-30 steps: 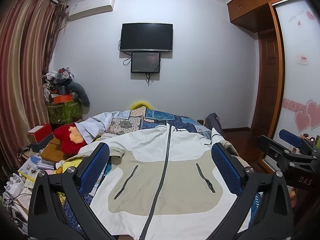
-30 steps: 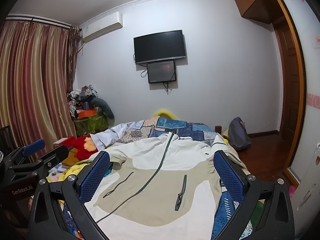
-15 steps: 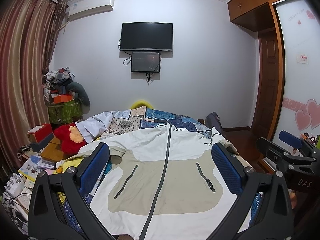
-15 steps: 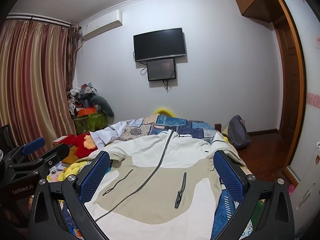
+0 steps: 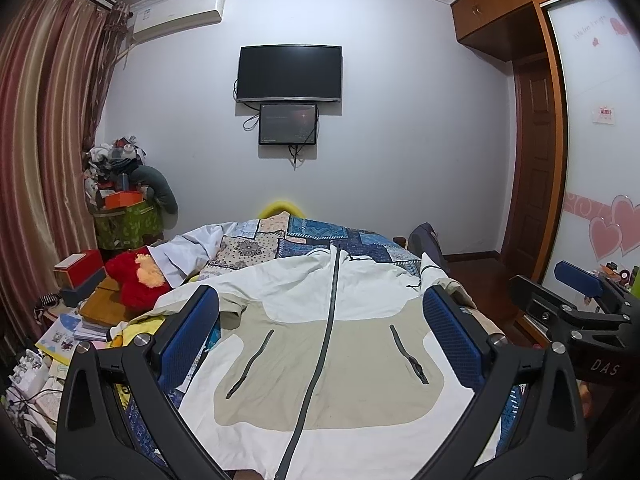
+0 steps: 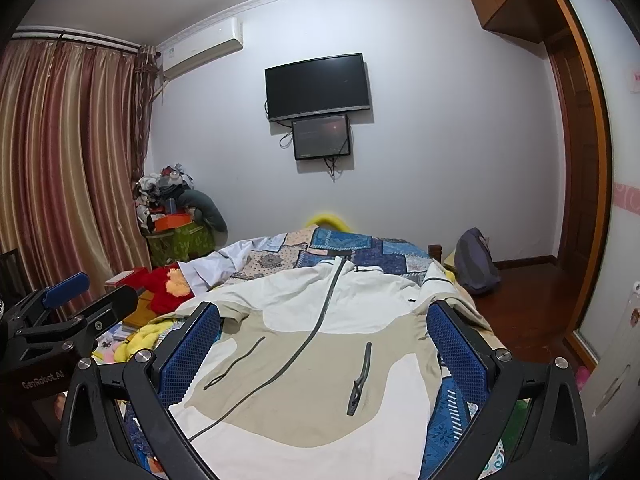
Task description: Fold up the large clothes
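Note:
A large white and beige zip-up jacket lies spread flat, front up, on the bed, its grey zipper running down the middle. My left gripper hovers above its lower half, open, with nothing between the blue pads. My right gripper is likewise open and empty, held above the jacket's right side. In the left wrist view the right gripper shows at the right edge. The left gripper appears at the left edge of the right wrist view.
The bed carries a blue patchwork quilt. A red plush toy, boxes and books crowd the left side. A green bin piled with clutter stands by the curtain. A dark bag sits on the floor right, near a wooden door.
Both grippers have stayed almost still; the views shifted only slightly. The jacket has not moved.

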Motion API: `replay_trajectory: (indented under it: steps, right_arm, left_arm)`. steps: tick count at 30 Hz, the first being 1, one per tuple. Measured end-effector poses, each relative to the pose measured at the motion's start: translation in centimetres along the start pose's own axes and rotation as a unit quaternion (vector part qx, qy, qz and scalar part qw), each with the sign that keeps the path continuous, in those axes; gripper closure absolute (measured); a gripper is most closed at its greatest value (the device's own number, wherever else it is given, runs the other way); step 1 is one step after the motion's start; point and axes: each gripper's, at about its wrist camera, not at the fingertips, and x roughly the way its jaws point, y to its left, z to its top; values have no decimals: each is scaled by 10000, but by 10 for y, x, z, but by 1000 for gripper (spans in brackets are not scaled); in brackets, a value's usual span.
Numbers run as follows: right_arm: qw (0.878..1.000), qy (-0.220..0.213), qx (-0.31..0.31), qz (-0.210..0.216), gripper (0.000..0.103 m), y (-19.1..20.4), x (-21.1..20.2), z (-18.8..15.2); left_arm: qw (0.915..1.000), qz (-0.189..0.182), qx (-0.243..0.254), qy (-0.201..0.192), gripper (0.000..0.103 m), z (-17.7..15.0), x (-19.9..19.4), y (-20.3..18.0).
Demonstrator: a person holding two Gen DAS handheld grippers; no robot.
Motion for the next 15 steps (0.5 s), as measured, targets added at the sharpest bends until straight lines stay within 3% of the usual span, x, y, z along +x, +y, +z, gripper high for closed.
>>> replay_trajectory:
  steps: [15]
  right_arm:
    - [10000,57,25,-46,0,-5,5,-1]
  left_arm:
    - [10000,8,7,-8,0,0,0,0]
